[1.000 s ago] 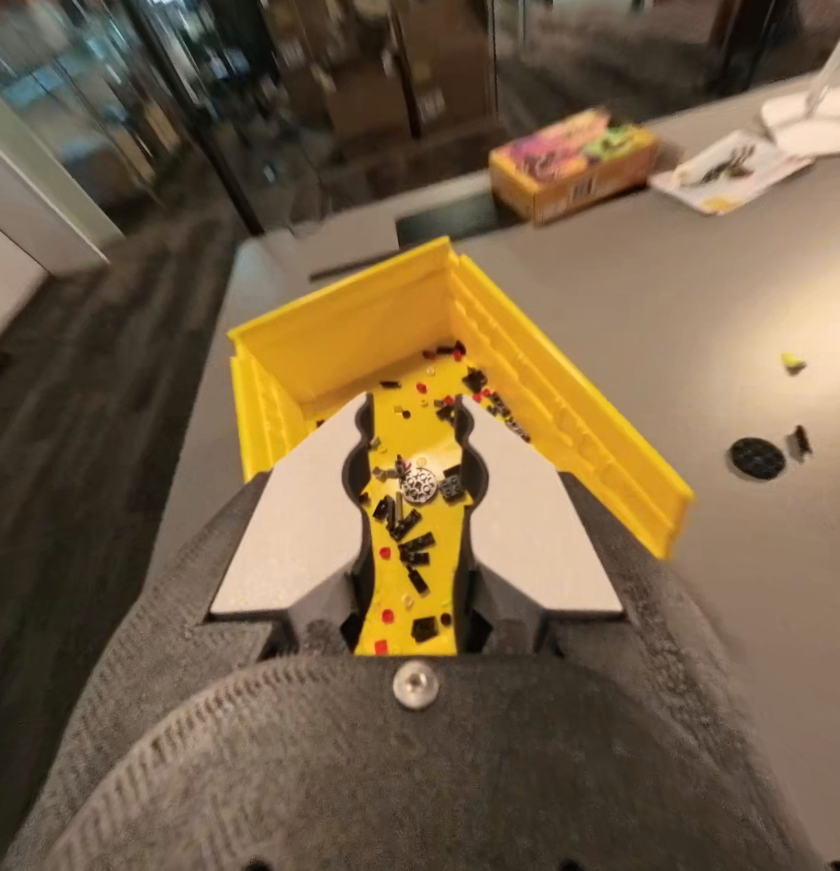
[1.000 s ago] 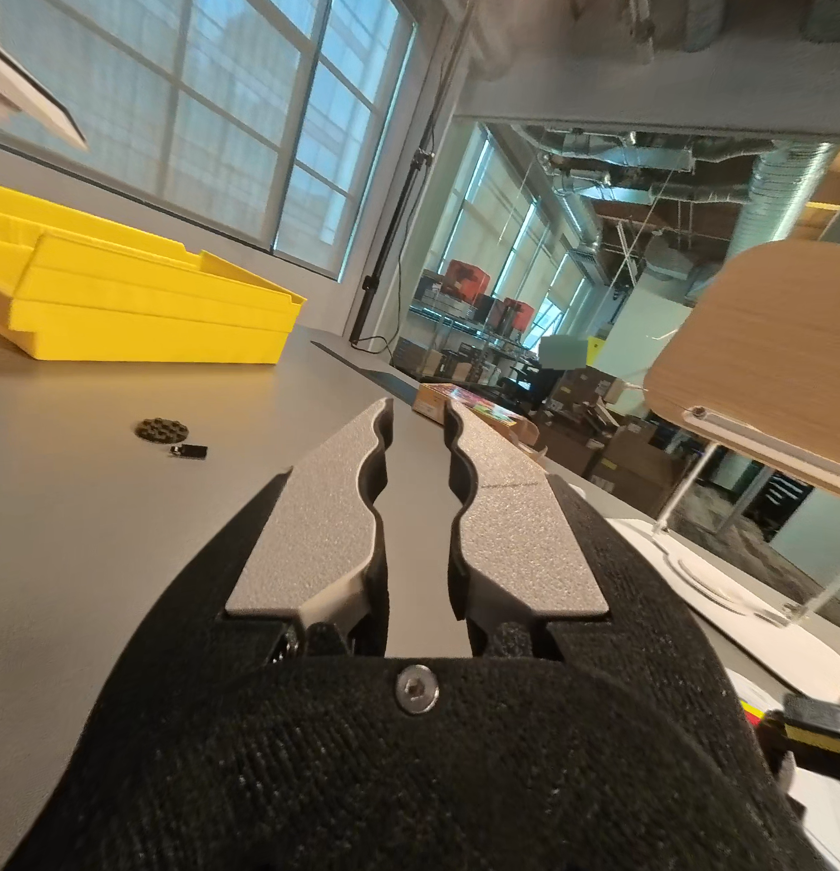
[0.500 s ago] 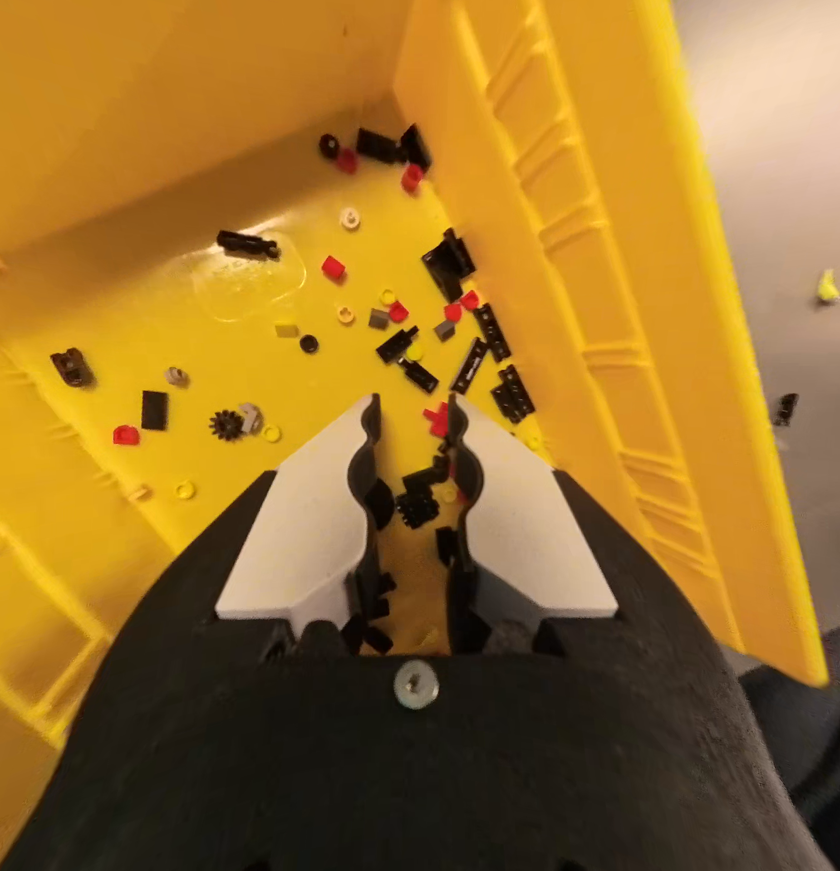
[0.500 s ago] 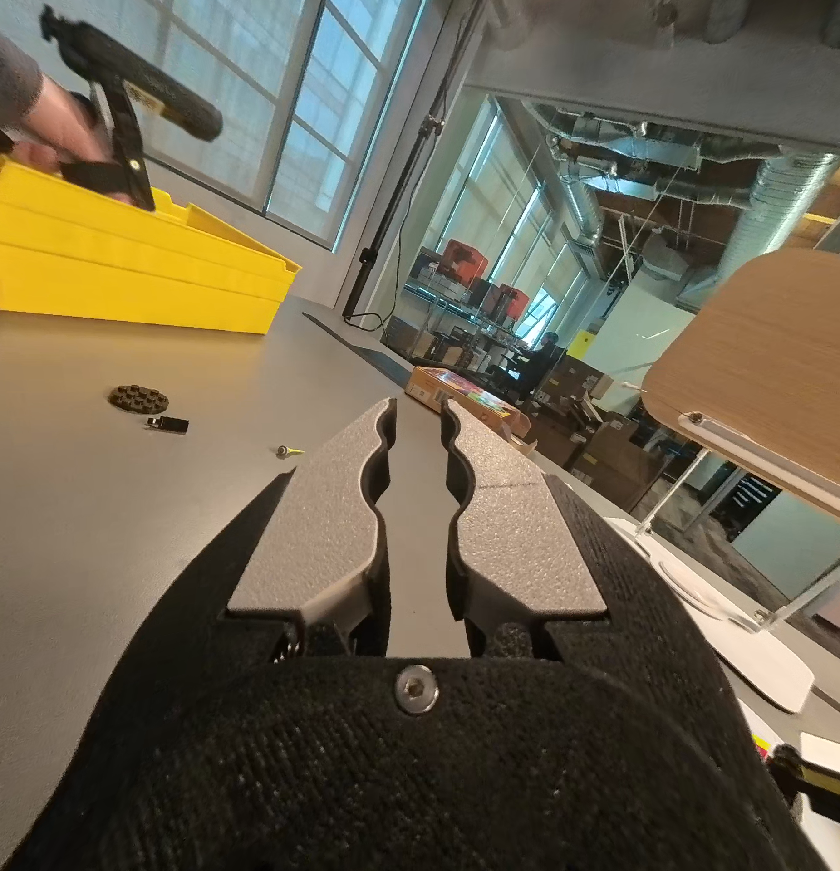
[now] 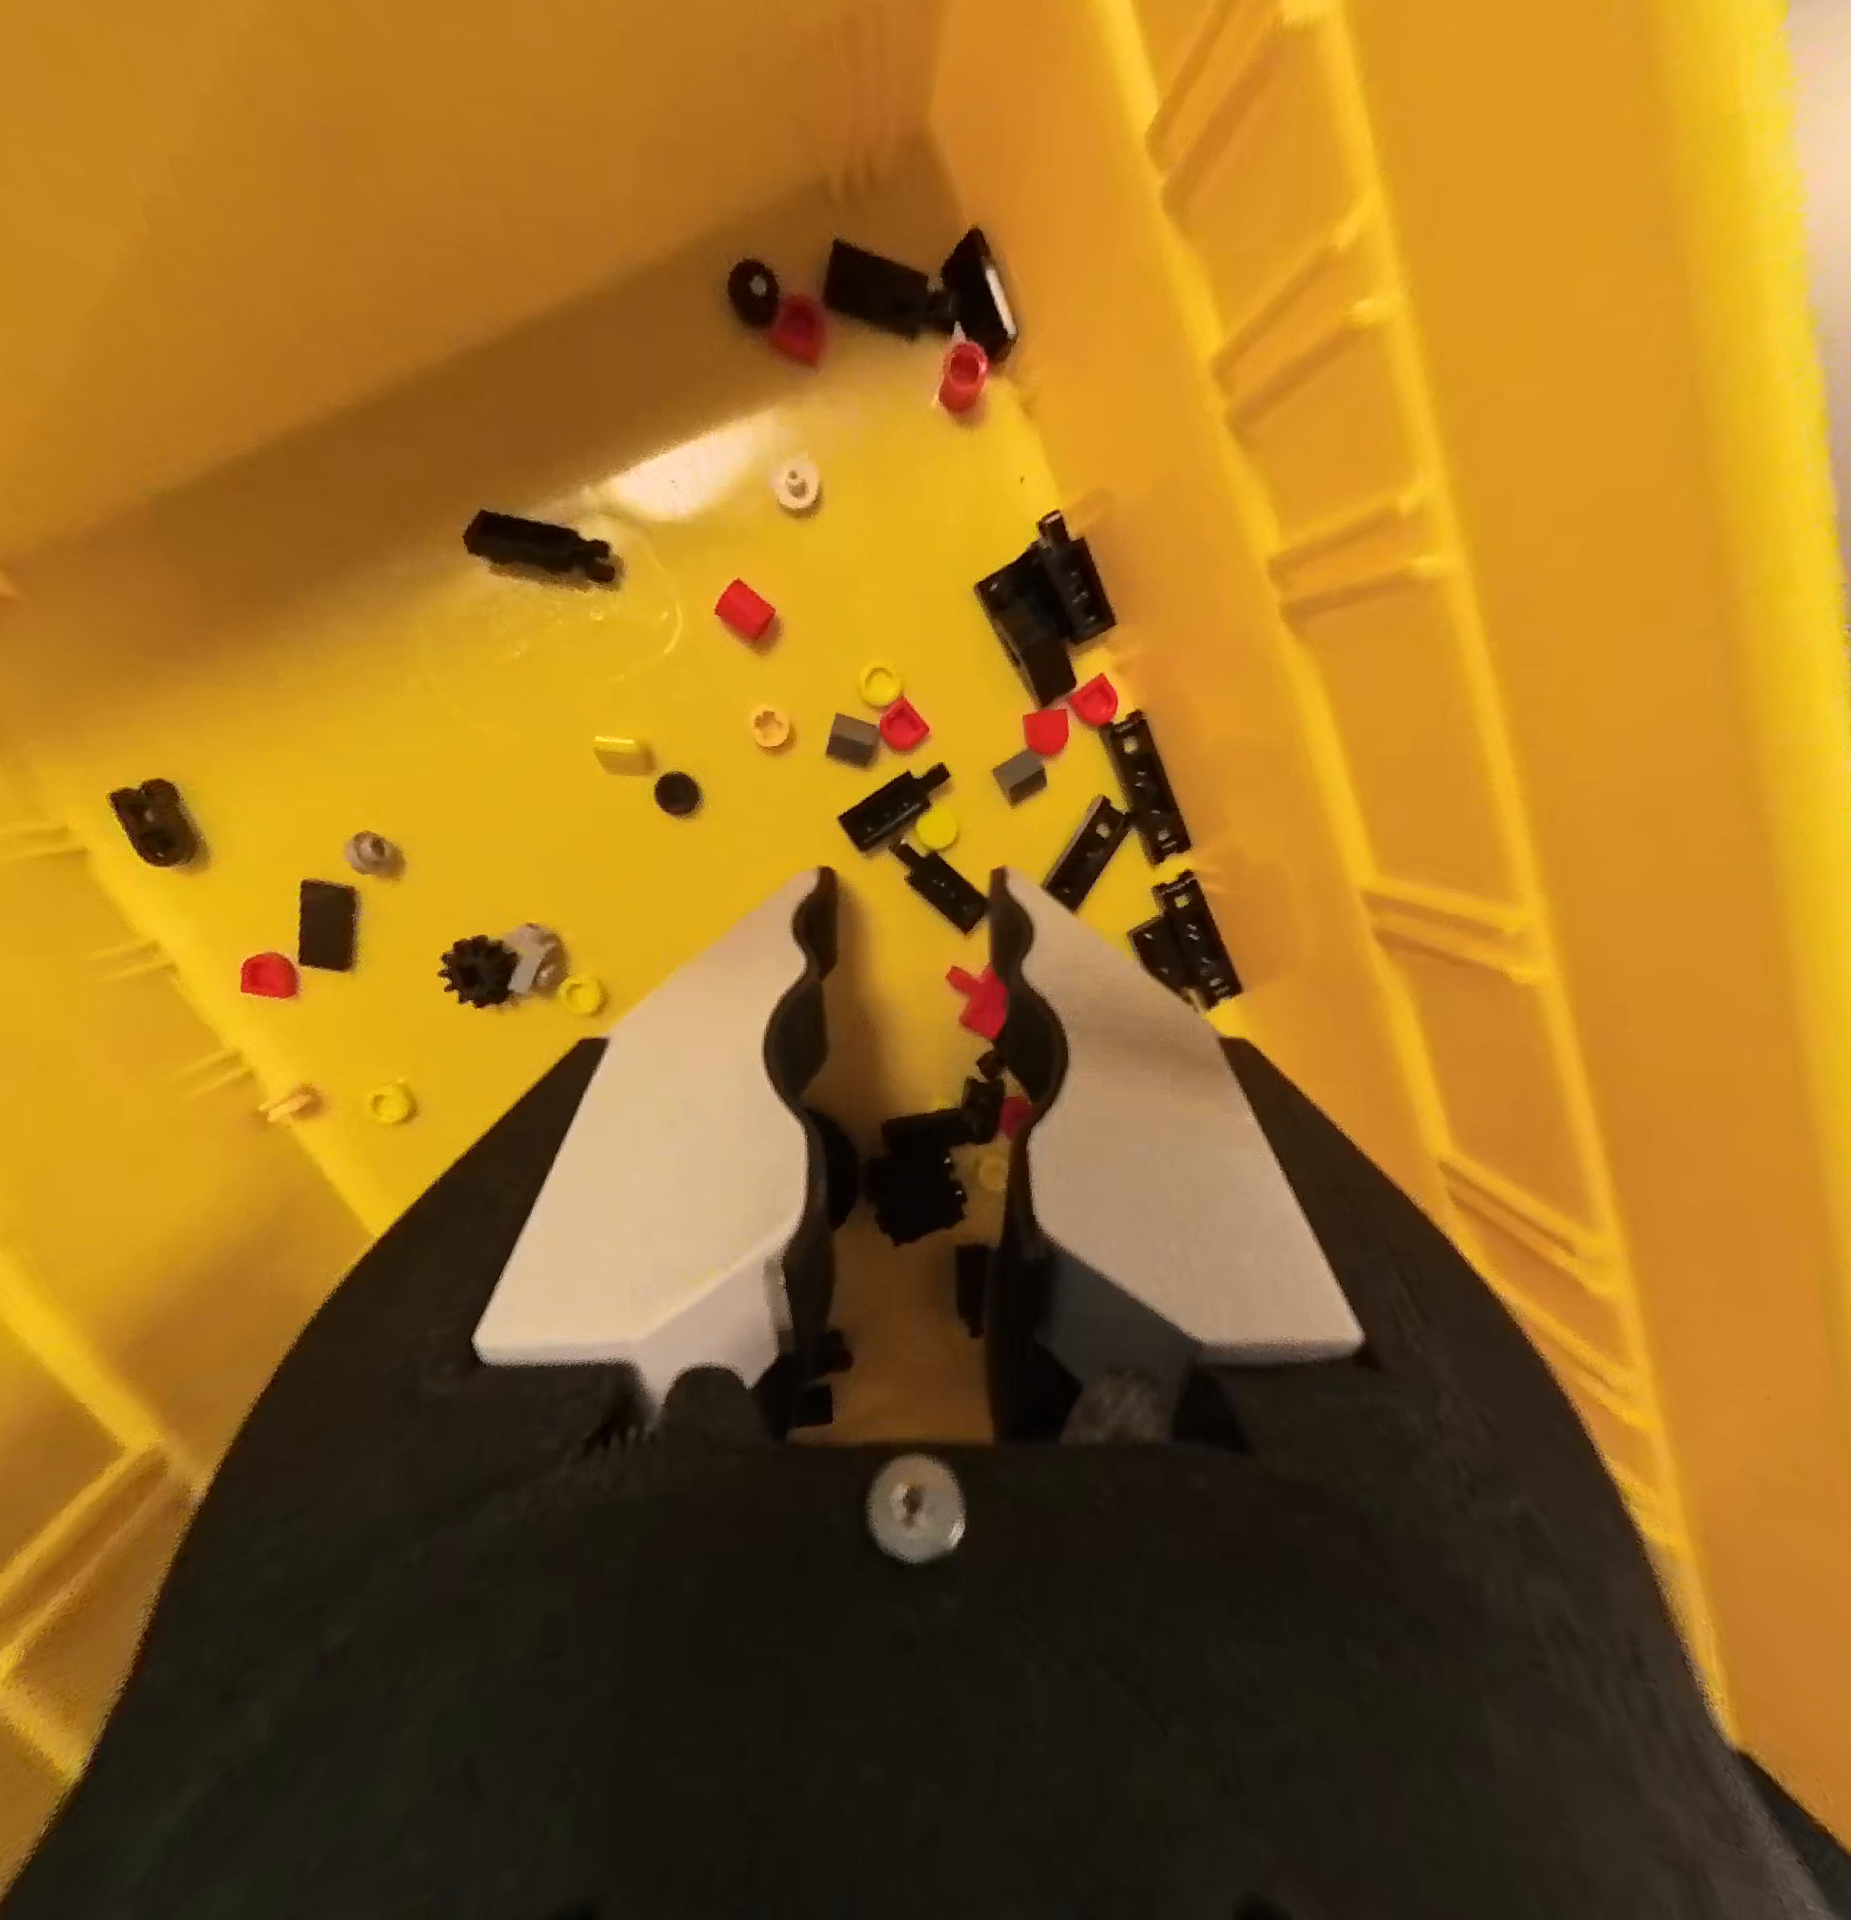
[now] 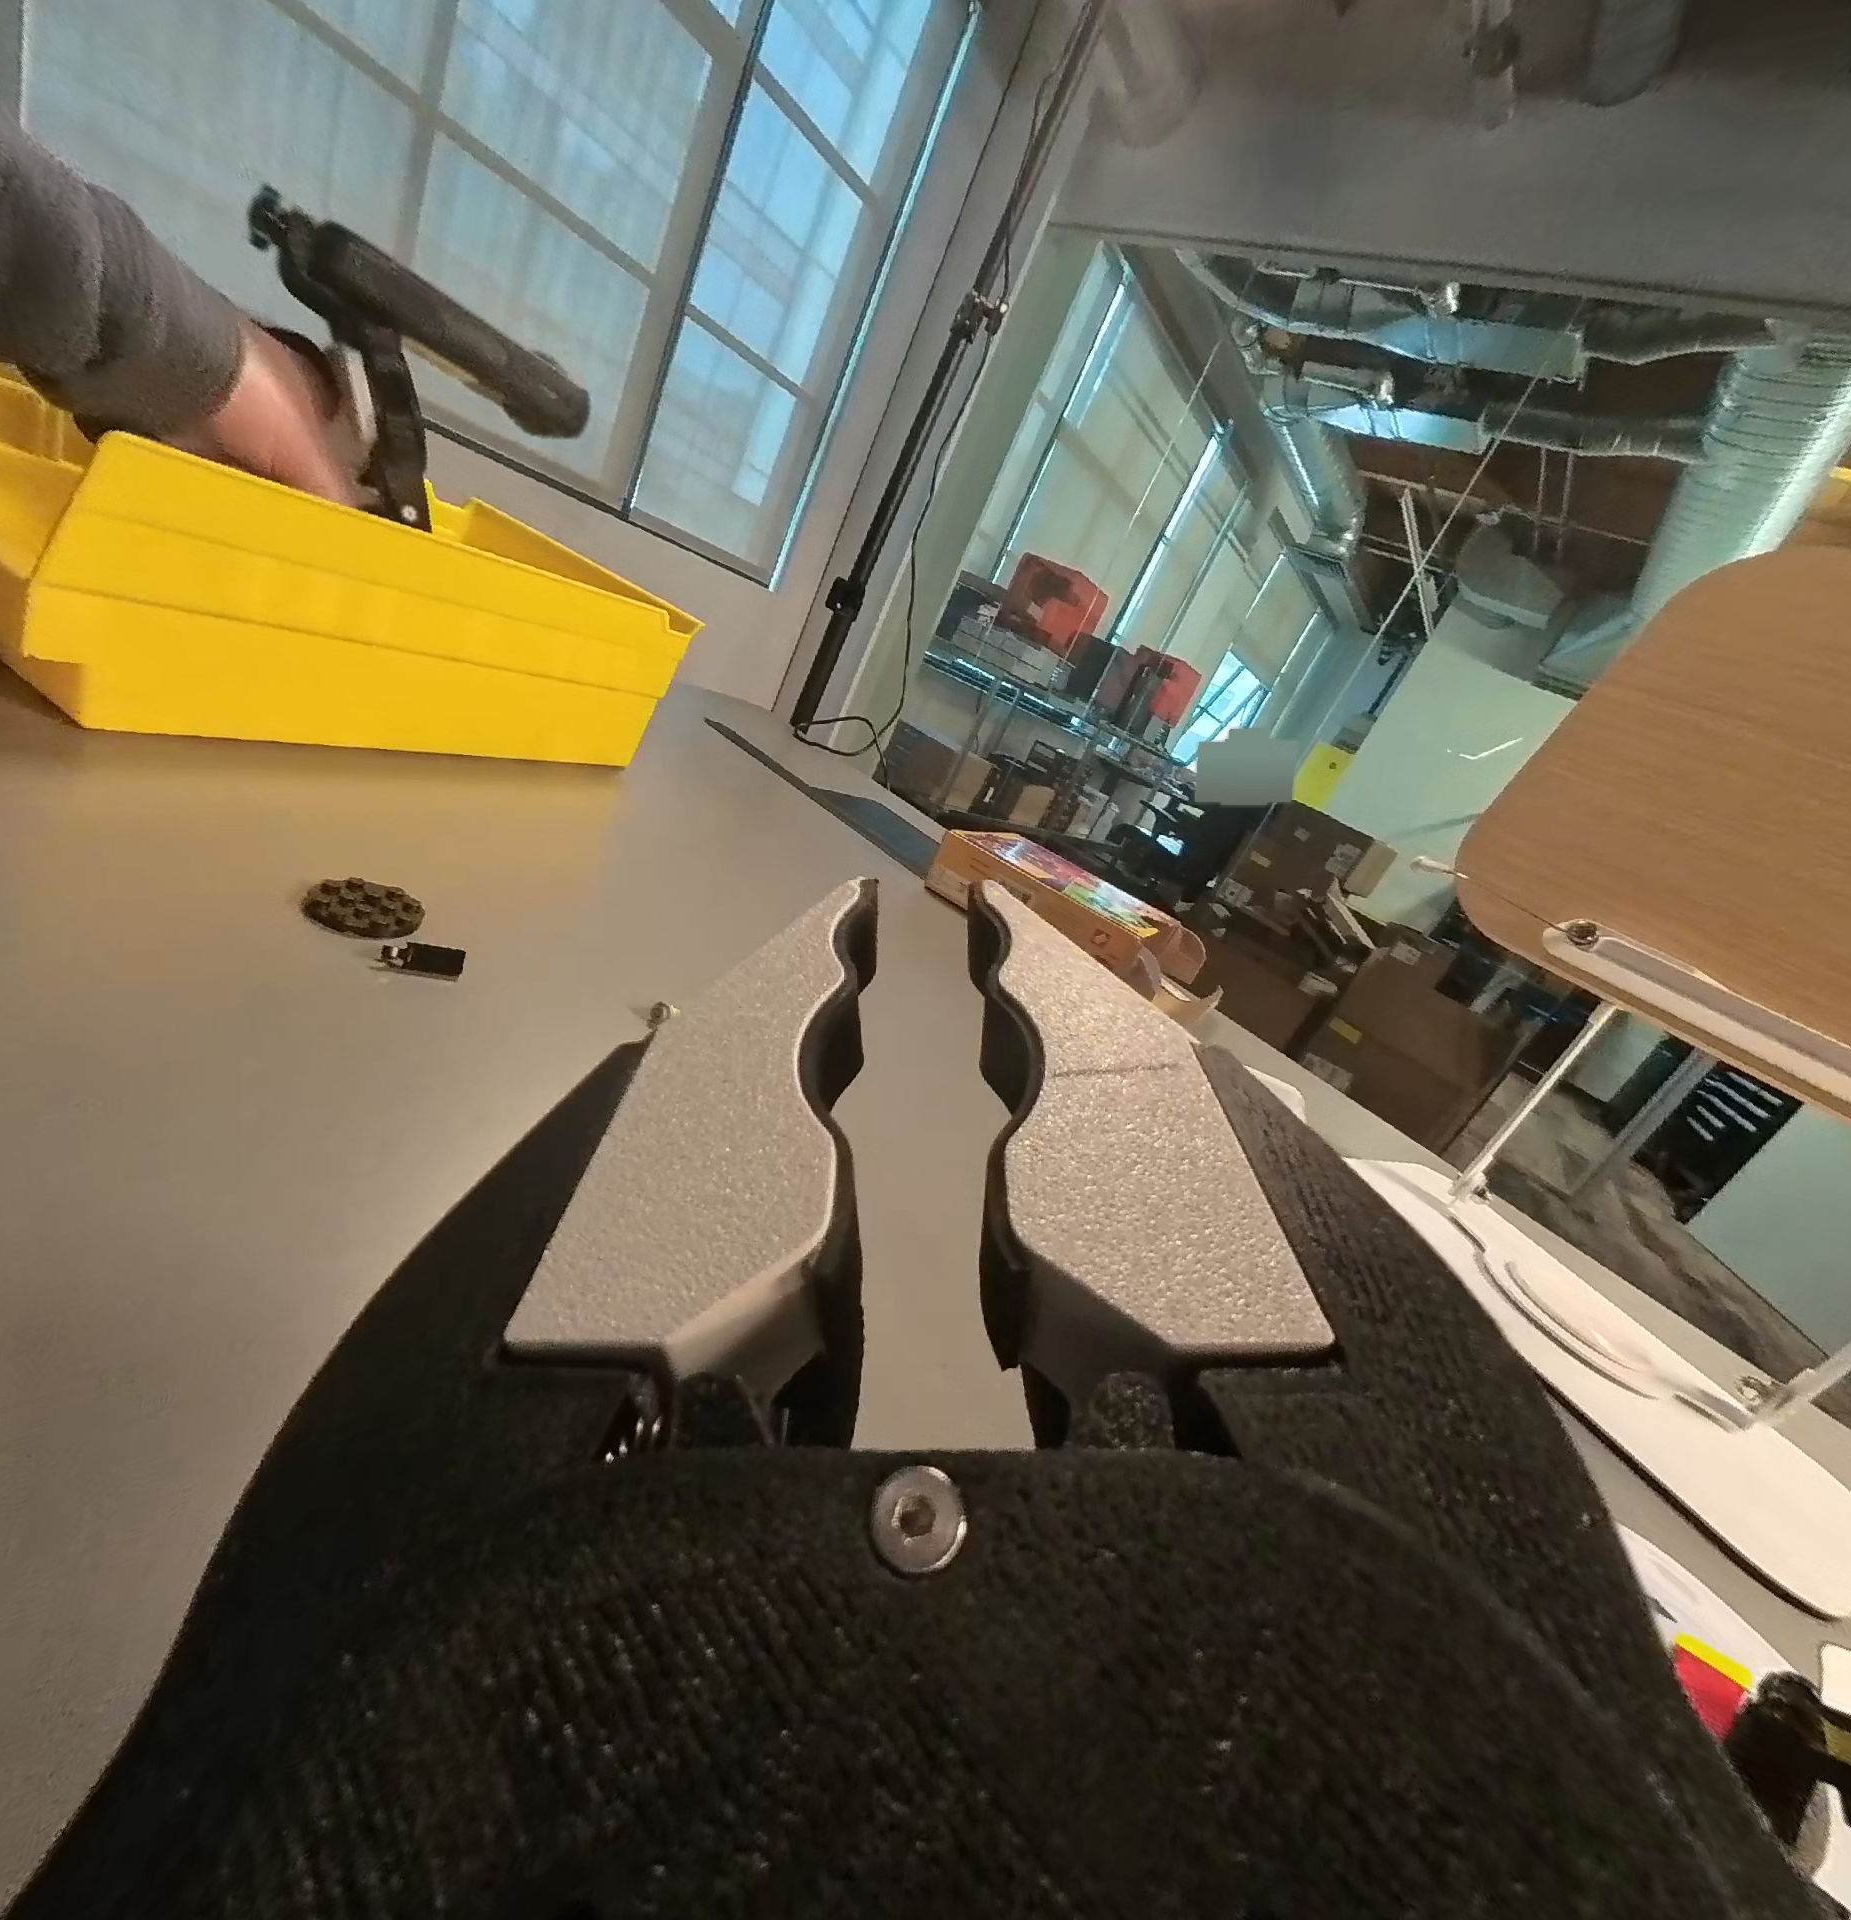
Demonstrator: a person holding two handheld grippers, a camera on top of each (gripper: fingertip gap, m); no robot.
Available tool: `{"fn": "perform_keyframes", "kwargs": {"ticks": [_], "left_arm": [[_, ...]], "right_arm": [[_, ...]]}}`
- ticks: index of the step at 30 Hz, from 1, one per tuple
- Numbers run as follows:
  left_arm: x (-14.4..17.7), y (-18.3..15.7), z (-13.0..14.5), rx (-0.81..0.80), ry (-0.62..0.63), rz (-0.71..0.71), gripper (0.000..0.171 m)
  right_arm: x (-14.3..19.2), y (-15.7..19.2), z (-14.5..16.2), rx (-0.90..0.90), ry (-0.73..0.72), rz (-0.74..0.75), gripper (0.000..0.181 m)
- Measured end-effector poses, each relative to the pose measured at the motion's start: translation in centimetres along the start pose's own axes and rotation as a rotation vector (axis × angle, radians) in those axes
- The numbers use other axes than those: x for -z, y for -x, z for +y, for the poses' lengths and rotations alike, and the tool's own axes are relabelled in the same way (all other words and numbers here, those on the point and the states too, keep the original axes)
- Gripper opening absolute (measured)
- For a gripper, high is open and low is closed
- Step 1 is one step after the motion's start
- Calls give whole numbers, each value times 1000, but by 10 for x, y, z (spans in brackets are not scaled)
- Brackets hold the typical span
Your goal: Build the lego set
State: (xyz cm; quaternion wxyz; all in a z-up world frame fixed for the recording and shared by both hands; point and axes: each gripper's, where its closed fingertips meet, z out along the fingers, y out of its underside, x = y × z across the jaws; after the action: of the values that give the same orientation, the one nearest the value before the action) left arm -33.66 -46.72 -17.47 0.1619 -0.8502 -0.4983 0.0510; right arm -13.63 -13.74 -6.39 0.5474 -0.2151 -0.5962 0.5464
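My left gripper is open and empty, low inside the yellow bin, over several loose small pieces. A black piece and a red piece lie on the bin floor between its fingers. My right gripper is open and empty, low over the grey table. In the right wrist view a round black studded plate and a small black piece lie on the table ahead left. The yellow bin stands far left, with the left gripper and a person's hand in it.
A colourful set box lies far ahead on the table. A lamp's white base and wooden shade stand to the right. A tiny yellow-green piece lies beside my right gripper's left finger. The bin's ribbed right wall is close. Spacing between my two grippers at the tips: around 40 centimeters.
My left gripper went from above the bin down into it and is now near the floor, a little nearer the bin's far right corner. My right gripper turned slightly; the bin looks closer.
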Motion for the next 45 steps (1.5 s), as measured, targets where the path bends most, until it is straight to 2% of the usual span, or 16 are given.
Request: {"fn": "perform_keyframes", "kwargs": {"ticks": [5,9,12,15,18,20,22,24,27,29,33,39,40,43,45], "left_arm": [[0,-1,4,-45,16,-65,9],[1,-2,4,-86,4,-90,7],[23,2,-18,-162,-183,-193,7],[89,-24,-52,-218,-514,-245,7],[171,-102,-70,-331,-832,-167,7],[195,-172,-66,-446,-924,-38,7],[183,-252,-47,-582,-861,193,7],[148,-317,-19,-707,-705,377,7],[83,-381,16,-892,-478,480,7],[46,-409,31,-972,-334,502,7],[-1,-437,38,-1119,-149,465,7],[-28,-446,42,-1235,7,457,7],[-32,-444,42,-1248,20,447,11],[-29,-450,43,-1220,18,536,22],[-27,-448,41,-1175,16,577,41]], "right_arm": [[1,4,-3,-1,-13,-20,15],[1,6,-7,-1,-29,-26,14],[1,3,-13,-38,-51,-10,14],[5,-2,-21,-7,-75,20,14],[10,-10,-27,19,-91,69,14],[15,-20,-26,42,-79,119,14],[24,-30,-23,98,-52,183,15],[40,-40,-20,158,-17,246,15],[69,-51,-12,195,44,305,14],[90,-58,-12,221,66,342,14],[116,-67,-11,187,82,373,14],[107,-64,4,177,140,333,14],[105,-61,5,185,151,320,14],[104,-51,6,153,162,275,17],[103,-47,6,123,166,249,18]]}}
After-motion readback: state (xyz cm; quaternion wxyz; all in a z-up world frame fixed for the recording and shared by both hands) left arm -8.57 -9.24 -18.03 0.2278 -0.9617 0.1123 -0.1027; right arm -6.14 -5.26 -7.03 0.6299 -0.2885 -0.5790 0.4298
